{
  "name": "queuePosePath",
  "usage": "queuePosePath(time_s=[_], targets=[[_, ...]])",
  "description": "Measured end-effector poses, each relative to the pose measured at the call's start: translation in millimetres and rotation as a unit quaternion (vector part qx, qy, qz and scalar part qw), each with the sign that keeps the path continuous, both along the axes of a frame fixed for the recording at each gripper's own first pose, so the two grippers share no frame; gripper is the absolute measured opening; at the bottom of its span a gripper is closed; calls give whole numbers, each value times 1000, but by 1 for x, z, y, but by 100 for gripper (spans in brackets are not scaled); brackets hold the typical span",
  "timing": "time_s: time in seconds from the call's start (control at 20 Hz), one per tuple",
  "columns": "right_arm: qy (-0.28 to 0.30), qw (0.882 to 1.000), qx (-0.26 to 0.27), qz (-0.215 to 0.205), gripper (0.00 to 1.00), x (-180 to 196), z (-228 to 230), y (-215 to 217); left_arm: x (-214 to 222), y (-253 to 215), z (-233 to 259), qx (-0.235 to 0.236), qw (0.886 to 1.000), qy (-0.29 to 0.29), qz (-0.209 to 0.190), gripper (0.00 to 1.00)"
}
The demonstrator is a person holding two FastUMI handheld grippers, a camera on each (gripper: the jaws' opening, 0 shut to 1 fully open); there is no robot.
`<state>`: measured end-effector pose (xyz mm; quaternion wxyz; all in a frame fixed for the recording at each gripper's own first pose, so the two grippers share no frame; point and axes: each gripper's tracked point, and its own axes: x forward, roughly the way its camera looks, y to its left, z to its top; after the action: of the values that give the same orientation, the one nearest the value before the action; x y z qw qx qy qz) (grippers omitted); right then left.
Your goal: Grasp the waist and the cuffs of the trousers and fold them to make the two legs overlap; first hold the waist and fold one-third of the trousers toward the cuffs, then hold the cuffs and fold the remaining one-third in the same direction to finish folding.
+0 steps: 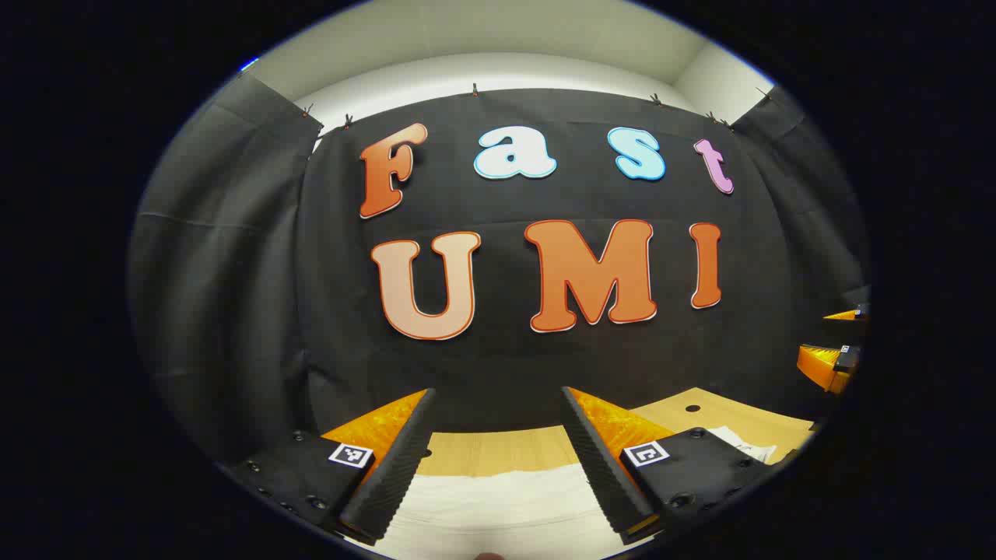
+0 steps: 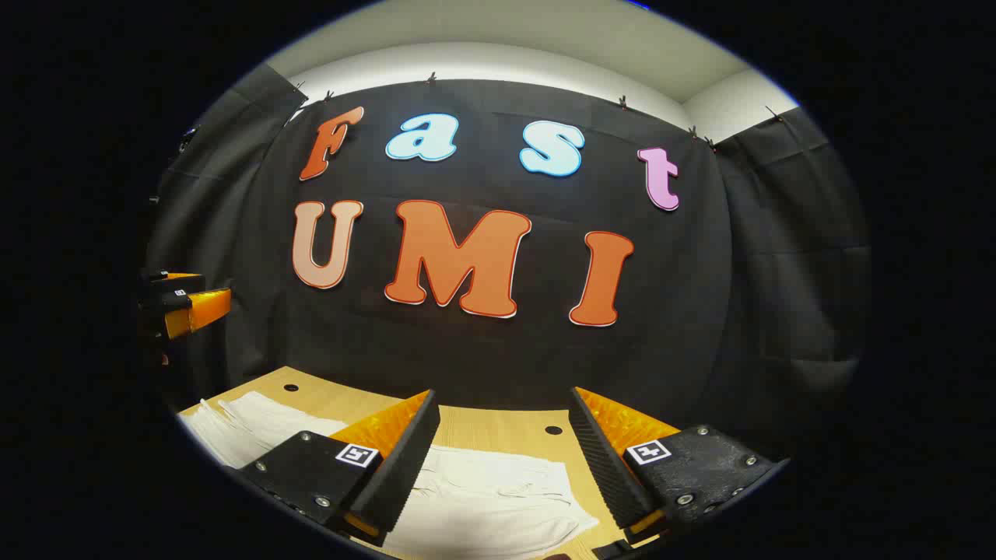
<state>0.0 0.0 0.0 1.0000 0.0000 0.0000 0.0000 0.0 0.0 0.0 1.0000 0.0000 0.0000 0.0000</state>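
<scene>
A: Where are the trousers point(image 2: 498, 505)?

B: Spread flat on the bench point(image 2: 498, 424), pale, soft, creased cloth at 6 o'clock under both cameras.

A: Fingers?

B: Left gripper point(image 1: 498, 459) and right gripper point(image 2: 502, 459) are held spread, nothing pinched, raised above the cloth; probably readied for a grasp. Ribbed pads are seen.

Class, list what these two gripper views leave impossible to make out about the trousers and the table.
- Trousers, left gripper view: near part cut off by the bottom edge, sides hidden behind the fingers.
- Trousers, right gripper view: waist or cuffs cannot be told.
- Table: near part cut off.
</scene>
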Motion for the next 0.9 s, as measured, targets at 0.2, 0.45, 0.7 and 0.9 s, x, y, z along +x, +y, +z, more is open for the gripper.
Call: queuePosePath(time_s=[0.2,0.45,0.7,0.9], targets=[[2,1000,2,17,100,3,-4,7,-12,5,-2,2,1000,2,16,100],[10,1000,5,26,100,3,-15,1,-20,3,-7,12,1000,8,26,100],[15,1000,10,23,100,3,-20,-13,-29,-1,-5,17,999,7,35,100],[15,999,15,24,100,1,-24,-21,-36,-5,-1,25,999,3,40,100]])
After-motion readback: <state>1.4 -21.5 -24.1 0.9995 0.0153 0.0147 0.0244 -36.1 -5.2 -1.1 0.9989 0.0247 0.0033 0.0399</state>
